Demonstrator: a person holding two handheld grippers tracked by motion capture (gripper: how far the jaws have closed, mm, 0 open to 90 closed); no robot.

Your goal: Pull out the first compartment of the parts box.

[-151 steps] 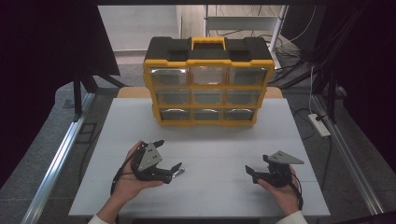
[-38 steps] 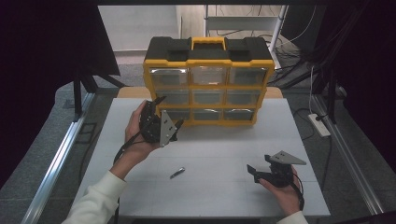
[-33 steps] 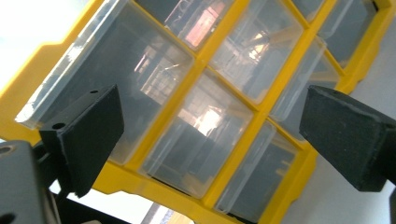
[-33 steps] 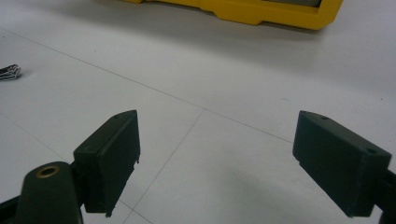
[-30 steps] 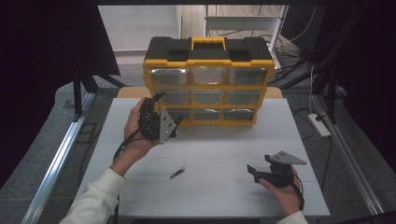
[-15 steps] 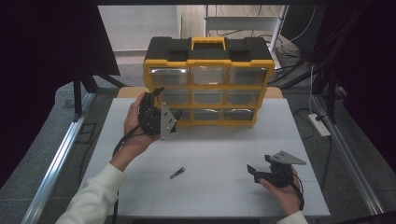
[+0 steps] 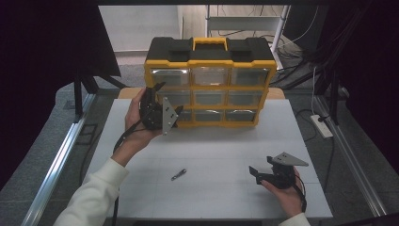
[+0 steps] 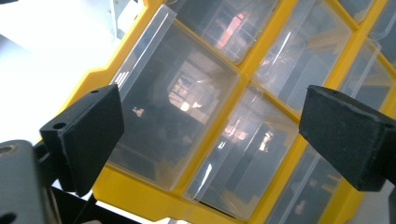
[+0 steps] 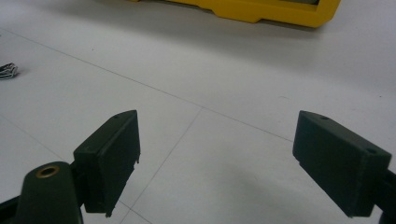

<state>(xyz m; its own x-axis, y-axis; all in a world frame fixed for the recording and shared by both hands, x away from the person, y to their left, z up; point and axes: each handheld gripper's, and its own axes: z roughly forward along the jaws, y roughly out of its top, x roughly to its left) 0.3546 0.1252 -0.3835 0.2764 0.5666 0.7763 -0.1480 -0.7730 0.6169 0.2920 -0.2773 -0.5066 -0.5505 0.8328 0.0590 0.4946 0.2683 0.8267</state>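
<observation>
A yellow and black organizer (image 7: pixel 210 61) with clear drawers stands at the back of the white table (image 7: pixel 226 146). A hand holds my left gripper (image 7: pixel 168 100) up against the organizer's left column of drawers, jaws open. In the left gripper view the clear drawers (image 8: pixel 187 107) show between the open left gripper (image 8: pixel 210 140), with nothing gripped. My right gripper (image 7: pixel 261 167) rests low at the table's front right, open and empty. The same right gripper (image 9: pixel 215 158) frames bare white tabletop. A small metal piece (image 7: pixel 179 174) lies on the table between the two hands.
The small metal piece (image 9: pixel 7 71) sits at the left edge of the right gripper view, and the organizer's yellow base (image 9: pixel 261 9) runs along its top. A power strip (image 7: pixel 322 126) lies off the table's right side. Metal rails (image 7: pixel 56 160) flank the table.
My left gripper has risen from the table's front left to the organizer's left drawers, edging closer over the last second. The metal piece stays on the table. The right gripper has not moved.
</observation>
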